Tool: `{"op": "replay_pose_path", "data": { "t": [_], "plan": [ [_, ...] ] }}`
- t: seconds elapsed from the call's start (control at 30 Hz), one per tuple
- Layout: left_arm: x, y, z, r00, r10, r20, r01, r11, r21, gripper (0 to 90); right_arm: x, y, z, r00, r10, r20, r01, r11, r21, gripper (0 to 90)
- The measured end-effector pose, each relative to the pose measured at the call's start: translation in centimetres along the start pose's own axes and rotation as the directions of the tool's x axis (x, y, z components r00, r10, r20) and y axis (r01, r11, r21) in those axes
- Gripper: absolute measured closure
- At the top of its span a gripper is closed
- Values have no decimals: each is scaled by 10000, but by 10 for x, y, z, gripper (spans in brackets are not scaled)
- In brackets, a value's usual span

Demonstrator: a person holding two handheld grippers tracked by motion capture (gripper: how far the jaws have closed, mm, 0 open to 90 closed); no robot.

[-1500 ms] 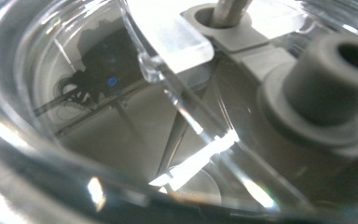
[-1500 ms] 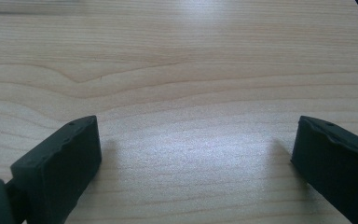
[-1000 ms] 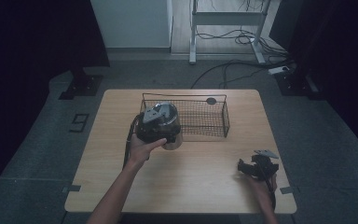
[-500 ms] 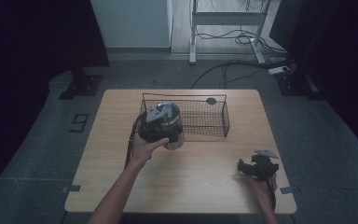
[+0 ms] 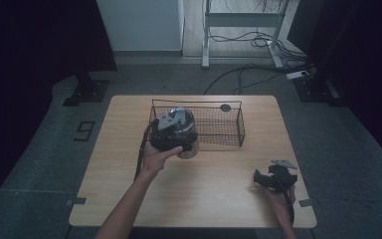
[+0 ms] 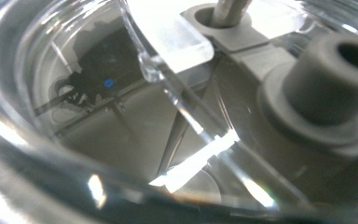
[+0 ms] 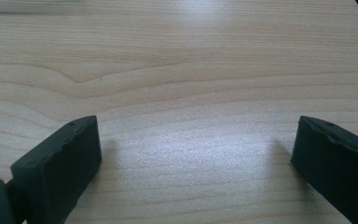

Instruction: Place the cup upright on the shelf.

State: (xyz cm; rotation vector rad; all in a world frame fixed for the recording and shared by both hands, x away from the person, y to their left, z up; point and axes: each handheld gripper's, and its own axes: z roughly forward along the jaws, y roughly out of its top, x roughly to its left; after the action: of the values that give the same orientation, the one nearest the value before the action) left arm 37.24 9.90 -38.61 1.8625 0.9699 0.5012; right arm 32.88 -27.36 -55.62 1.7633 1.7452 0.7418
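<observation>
Left gripper (image 5: 171, 130) at wire basket (image 5: 229, 130) near-left corner, grip unreadable — own view pressed against clear glass container (image 6: 177, 112). Right gripper (image 7: 196, 149) spread apart over bare table (image 7: 177, 60).

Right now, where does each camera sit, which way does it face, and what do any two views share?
High view: above the person's side, looking forward and down on the table and wire basket; both forearms enter from below, the left tool by the basket, the right tool near the right edge.
Left gripper view: rides the left tool, pressed against a clear container with grey parts.
Right gripper view: rides the right tool, looking low across bare wood between its spread black jaws.
Shared: the high and right gripper views both show the tabletop.
</observation>
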Motion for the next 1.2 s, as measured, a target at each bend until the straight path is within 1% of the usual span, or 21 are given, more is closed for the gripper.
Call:
{"op": "replay_pose_path", "data": {
  "t": [0.23, 0.53, 0.87, 1.2],
  "plan": [
    [-1, 2, 3, 9999, -103, 46, 103, 9999, 0, 38, 0, 0, 0, 10000, -2, -1, 2, 10000, 1, 11],
    [0, 3, 4, 9999, -116, 90, 115, 9999, 77, 39, 0, 0, 0, 10000, -2, -1, 2, 10000, 2, 11],
    [-5, 9, 4, 9999, -41, 129, 42, 10000, -39, 39, 0, 0, 0, 10000, 12, -2, -12, 10000, -27, 11],
    [-7, 10, 8, 9999, 23, 126, -23, 10000, 63, 39, 0, 0, 0, 10000, 14, -5, -14, 10000, -24, 11]
  ]
}}
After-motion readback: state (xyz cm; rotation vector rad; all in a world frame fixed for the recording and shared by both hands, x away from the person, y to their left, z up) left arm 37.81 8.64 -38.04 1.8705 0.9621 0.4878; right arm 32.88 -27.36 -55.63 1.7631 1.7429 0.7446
